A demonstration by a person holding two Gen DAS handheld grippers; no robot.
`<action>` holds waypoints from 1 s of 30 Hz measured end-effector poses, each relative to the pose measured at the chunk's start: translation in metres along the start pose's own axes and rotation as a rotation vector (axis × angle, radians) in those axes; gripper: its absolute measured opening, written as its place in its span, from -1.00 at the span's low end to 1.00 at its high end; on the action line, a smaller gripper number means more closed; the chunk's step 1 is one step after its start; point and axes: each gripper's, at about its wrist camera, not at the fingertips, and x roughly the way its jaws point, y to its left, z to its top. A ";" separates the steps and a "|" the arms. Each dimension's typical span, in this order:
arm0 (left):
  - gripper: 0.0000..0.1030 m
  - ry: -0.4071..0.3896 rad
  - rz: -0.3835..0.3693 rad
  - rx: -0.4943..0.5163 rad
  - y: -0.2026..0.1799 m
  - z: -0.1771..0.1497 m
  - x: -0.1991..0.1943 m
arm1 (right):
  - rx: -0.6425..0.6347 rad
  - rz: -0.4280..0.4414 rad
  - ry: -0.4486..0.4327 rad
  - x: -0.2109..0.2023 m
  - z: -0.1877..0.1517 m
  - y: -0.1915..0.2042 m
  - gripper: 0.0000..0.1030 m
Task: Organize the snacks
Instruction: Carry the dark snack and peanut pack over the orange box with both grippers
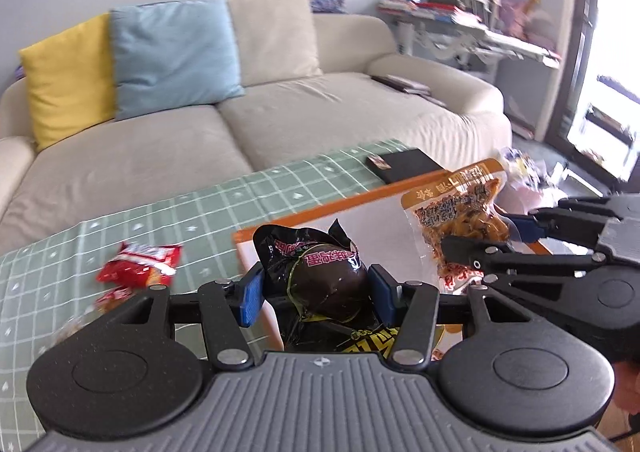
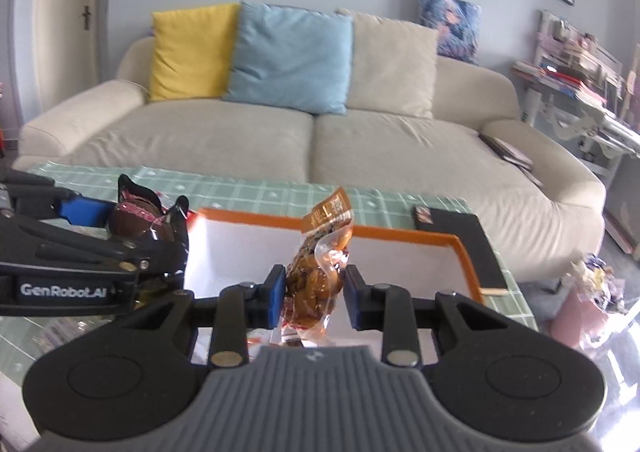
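My left gripper (image 1: 315, 294) is shut on a black egg snack packet (image 1: 326, 280) and holds it above the near edge of the orange-rimmed white tray (image 1: 280, 226). My right gripper (image 2: 314, 294) is shut on a clear packet of brown snacks with an orange label (image 2: 318, 272), held above the tray (image 2: 404, 233). In the left wrist view the right gripper (image 1: 496, 236) and its brown packet (image 1: 460, 212) show at the right. In the right wrist view the left gripper (image 2: 120, 228) and black packet (image 2: 140, 212) show at the left.
Red snack packets (image 1: 140, 264) lie on the green checked tablecloth (image 1: 200, 208) left of the tray. A black book (image 1: 408, 164) lies behind the tray at the table's far right. A beige sofa (image 2: 280, 140) with cushions stands beyond the table.
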 end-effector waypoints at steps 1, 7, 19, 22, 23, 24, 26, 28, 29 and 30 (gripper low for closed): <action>0.20 0.009 -0.007 0.015 -0.005 0.002 0.005 | -0.002 -0.010 0.011 0.003 -0.002 -0.005 -0.45; 0.19 0.048 -0.040 0.099 -0.025 0.008 0.030 | -0.014 -0.037 0.075 0.027 -0.009 -0.028 -0.45; 0.20 0.178 -0.044 0.229 -0.041 -0.009 0.080 | -0.034 -0.053 0.228 0.070 -0.023 -0.037 -0.45; 0.20 0.193 -0.023 0.278 -0.045 -0.015 0.085 | -0.049 -0.064 0.264 0.077 -0.030 -0.036 -0.45; 0.20 0.196 -0.019 0.295 -0.048 -0.017 0.086 | -0.050 -0.066 0.277 0.080 -0.031 -0.037 -0.44; 0.20 0.199 -0.014 0.313 -0.050 -0.019 0.088 | -0.052 -0.070 0.292 0.083 -0.033 -0.037 -0.44; 0.21 0.206 -0.008 0.349 -0.053 -0.022 0.090 | -0.058 -0.085 0.321 0.089 -0.037 -0.037 -0.44; 0.21 0.213 -0.008 0.375 -0.057 -0.024 0.093 | -0.058 -0.096 0.338 0.093 -0.041 -0.038 -0.44; 0.21 0.216 -0.007 0.386 -0.058 -0.025 0.094 | -0.055 -0.096 0.343 0.093 -0.042 -0.039 -0.44; 0.22 0.221 -0.006 0.396 -0.059 -0.026 0.094 | -0.053 -0.097 0.347 0.094 -0.043 -0.039 -0.44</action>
